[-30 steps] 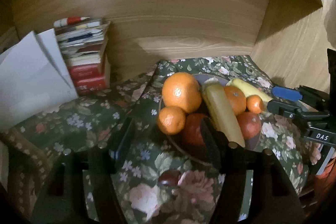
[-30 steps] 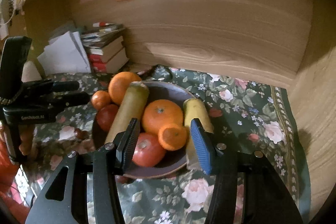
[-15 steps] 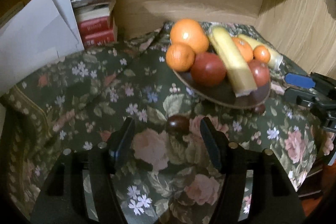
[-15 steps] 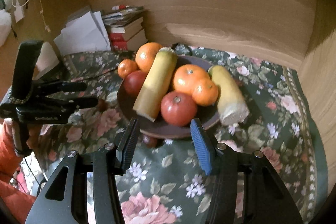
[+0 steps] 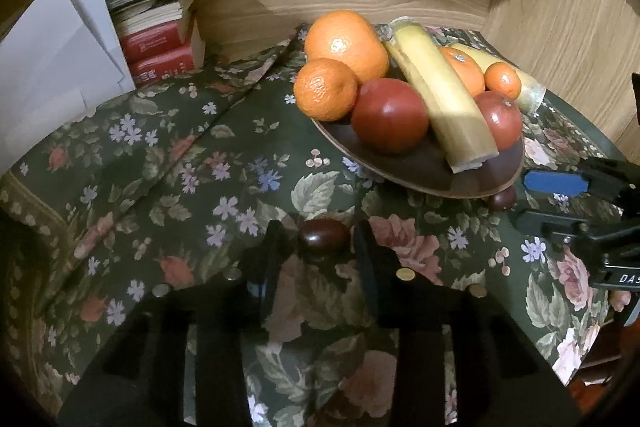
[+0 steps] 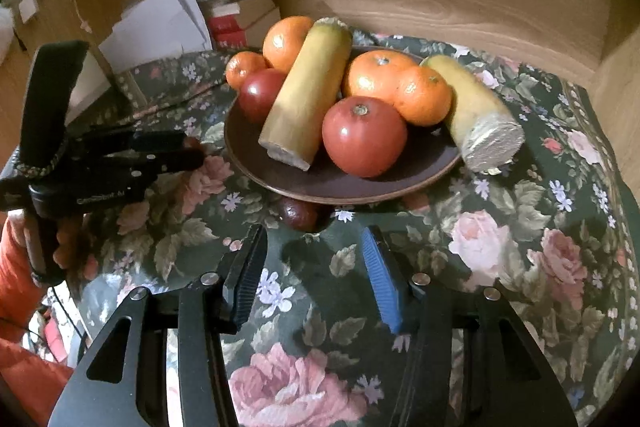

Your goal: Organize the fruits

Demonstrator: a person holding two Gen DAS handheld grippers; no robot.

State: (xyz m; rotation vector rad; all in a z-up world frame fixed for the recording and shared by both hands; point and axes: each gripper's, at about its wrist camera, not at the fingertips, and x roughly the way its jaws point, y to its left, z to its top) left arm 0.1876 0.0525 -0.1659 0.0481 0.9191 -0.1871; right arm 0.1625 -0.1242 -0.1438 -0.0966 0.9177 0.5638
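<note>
In the left wrist view, the left gripper [image 5: 322, 241] brackets a dark plum [image 5: 323, 235] on the desk cloth [image 5: 168, 163] short of the plate [image 5: 420, 173], jaws spread but near; I judge pinching comes next. The right wrist view alone shows the right gripper [image 6: 314, 263] spread and empty before a second plum [image 6: 299, 213] at the plate's rim.

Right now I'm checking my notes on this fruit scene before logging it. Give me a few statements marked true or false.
1. A dark chestnut-like fruit lies on the cloth between the left hand-held gripper fingers. True.
2. The plate holds only oranges. False: also two red fruits and banana pieces.
3. The right hand-held gripper grips a red fruit. False: it is open and empty.
4. Another dark fruit sits on the cloth by the plate's near rim. True.
</note>
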